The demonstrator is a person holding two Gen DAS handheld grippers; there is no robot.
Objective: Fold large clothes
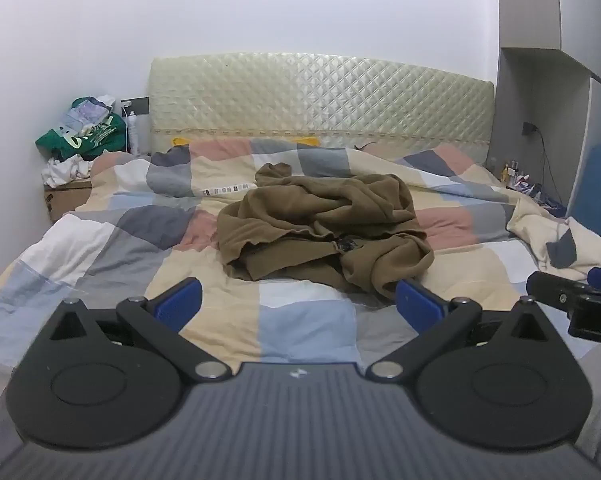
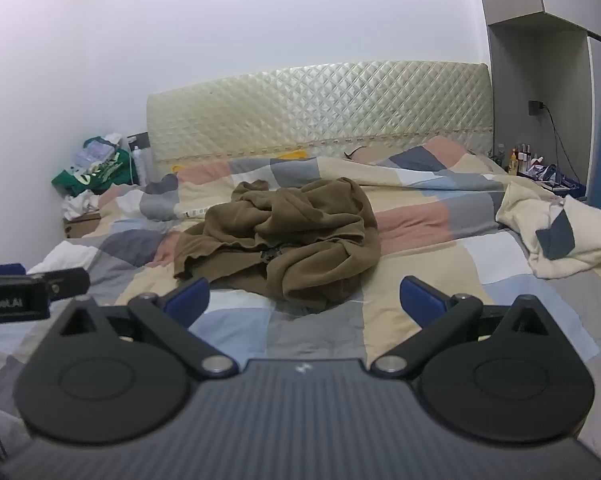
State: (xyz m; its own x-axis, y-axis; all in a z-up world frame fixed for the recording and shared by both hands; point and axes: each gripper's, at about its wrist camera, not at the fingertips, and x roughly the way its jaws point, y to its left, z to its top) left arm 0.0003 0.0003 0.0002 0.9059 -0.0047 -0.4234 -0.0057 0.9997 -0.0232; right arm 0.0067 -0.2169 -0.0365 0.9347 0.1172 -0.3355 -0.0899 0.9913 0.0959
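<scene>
From the left wrist camera, the left gripper (image 1: 298, 302) hangs over the near end of the bed with its blue-padded fingers (image 1: 180, 300) spread as wide as they go and only the quilt showing between them. Ahead of it, in the middle of the bed, lies the brown garment (image 1: 324, 226), crumpled into a loose heap on the checked quilt (image 1: 300, 320), with a dark zipper or buckle showing near its front fold. The garment is apart from the fingers, just beyond their tips. Behind it runs the quilted cream headboard (image 1: 320, 100). At the left, a pile of clothes (image 1: 82, 136) sits on a cardboard box (image 1: 66, 196) against the wall. At the right edge the side of the right gripper (image 1: 572, 300) pokes into view, level with the left one. From the right wrist camera, the right gripper (image 2: 304, 300) likewise points over the foot of the bed, fingers (image 2: 420, 298) fully spread and holding nothing. The brown garment (image 2: 284, 236) lies ahead and slightly left of centre, untouched and unfolded. A turned-back corner of the quilt (image 2: 556, 236) bunches up at the right, and small bottles (image 2: 520, 158) crowd a shelf beside the grey wardrobe (image 2: 540, 60). The left gripper (image 2: 32, 292) shows at the left edge.
</scene>
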